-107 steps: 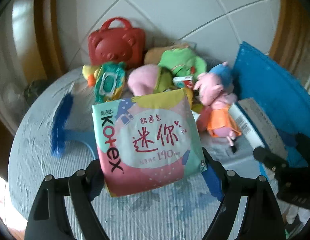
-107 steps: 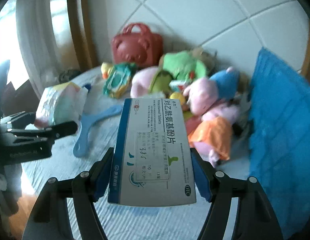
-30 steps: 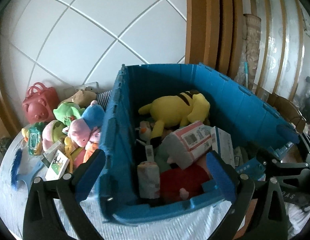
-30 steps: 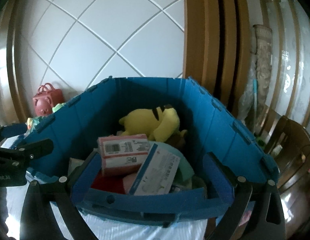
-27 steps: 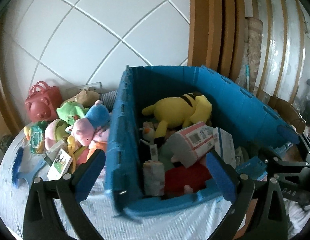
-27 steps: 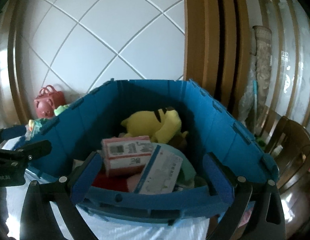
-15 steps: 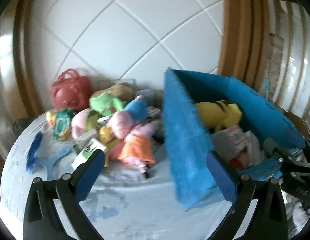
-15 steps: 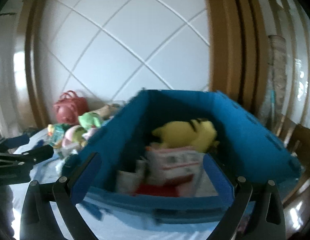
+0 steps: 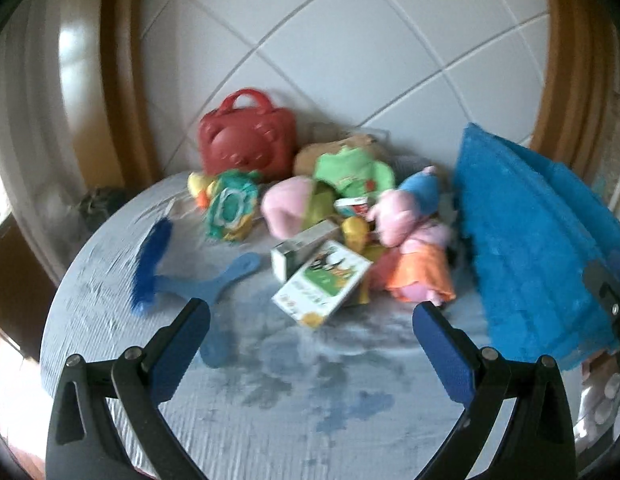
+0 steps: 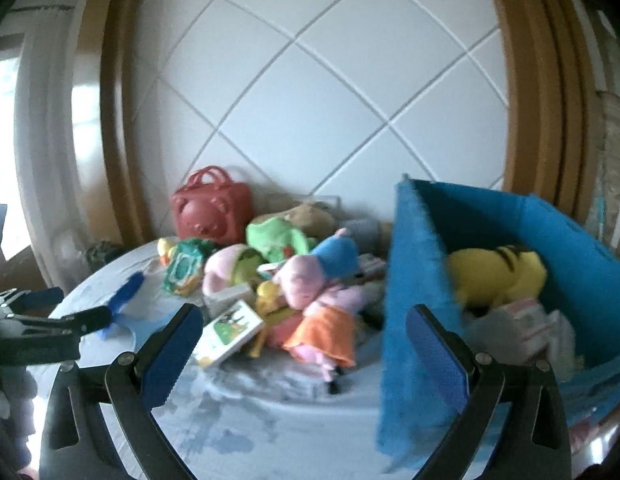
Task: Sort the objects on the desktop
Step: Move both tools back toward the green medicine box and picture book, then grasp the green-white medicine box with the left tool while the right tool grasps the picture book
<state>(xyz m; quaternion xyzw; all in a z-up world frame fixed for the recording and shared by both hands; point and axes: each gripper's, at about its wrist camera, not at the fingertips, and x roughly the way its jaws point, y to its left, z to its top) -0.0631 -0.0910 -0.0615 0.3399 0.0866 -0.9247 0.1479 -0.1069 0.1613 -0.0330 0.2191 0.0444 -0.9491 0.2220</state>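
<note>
— What changed?
— Both grippers, left (image 9: 310, 330) and right (image 10: 298, 332), have swung away from the bin (image 10: 413, 280), wide open and empty.
— And the toys?
— The toy pile (image 9: 409, 224) lies ahead; the bin is to the right.

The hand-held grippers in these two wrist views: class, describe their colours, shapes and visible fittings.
Each hand-held gripper, left and right, has two black plastic fingers that widen into open triangular frames. Flat, rectangular blue pads line the inner faces of the fingertips. Small silver screws dot the frames. No cables, printed markings or sleeves are visible.
</note>
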